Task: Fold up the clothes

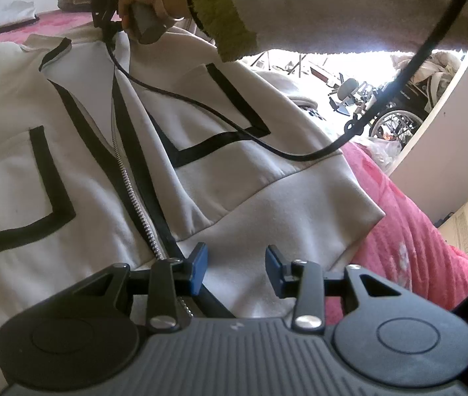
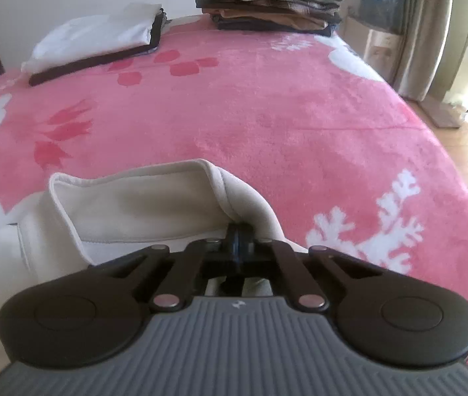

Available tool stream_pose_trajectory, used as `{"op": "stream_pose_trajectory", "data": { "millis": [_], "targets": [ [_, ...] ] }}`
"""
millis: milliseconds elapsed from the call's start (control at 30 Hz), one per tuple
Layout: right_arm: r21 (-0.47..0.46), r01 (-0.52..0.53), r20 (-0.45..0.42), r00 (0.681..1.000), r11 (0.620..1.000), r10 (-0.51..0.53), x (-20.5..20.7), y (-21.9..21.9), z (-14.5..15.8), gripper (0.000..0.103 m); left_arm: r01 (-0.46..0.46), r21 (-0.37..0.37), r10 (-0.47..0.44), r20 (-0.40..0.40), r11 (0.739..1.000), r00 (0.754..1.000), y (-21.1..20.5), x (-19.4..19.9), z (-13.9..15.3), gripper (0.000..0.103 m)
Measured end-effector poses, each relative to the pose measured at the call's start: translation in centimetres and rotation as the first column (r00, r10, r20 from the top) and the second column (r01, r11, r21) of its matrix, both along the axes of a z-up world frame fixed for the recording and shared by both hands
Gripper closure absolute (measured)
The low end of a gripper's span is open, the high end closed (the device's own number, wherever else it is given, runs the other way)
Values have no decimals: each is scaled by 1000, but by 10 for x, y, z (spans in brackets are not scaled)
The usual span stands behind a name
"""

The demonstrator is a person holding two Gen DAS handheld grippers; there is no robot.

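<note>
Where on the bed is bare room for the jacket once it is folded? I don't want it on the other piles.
The widest bare stretch of the pink fleece blanket lies between the cream zip jacket and the far piles. Its right side, around the white snowflake print, is free too. The far edge is crowded: a folded white garment on the left, a stack of brown and grey folded clothes beside it.

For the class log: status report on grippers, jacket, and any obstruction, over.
Left gripper open over jacket hem. Right gripper shut on collar. Cable lies across jacket.
</note>
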State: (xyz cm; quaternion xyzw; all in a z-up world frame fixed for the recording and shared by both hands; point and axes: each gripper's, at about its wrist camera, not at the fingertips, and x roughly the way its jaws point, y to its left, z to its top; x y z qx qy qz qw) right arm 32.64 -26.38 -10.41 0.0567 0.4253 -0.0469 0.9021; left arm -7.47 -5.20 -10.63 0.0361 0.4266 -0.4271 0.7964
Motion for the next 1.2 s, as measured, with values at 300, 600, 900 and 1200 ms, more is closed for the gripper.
{"op": "stream_pose_trajectory", "data": {
  "millis": [300,600,900,1200],
  "targets": [
    [249,-75,17,997,966,73,-14,-33,32,103,-1,3,1,7,1000,1000,-2,-3,0,63],
    [58,-573,-7,819,818,574,-90,1,44,94,-8,6,7,17,1000,1000,-3,-4,1,63],
    [61,-520,-75,849,852,524,-123,-28,17,92,-4,18,4,33,1000,999,-4,-6,2,63],
    [186,-448,-145,868,875,475,-113,-12,18,46,-4,29,3,53,1000,999,-5,-9,2,63]
  ]
}}
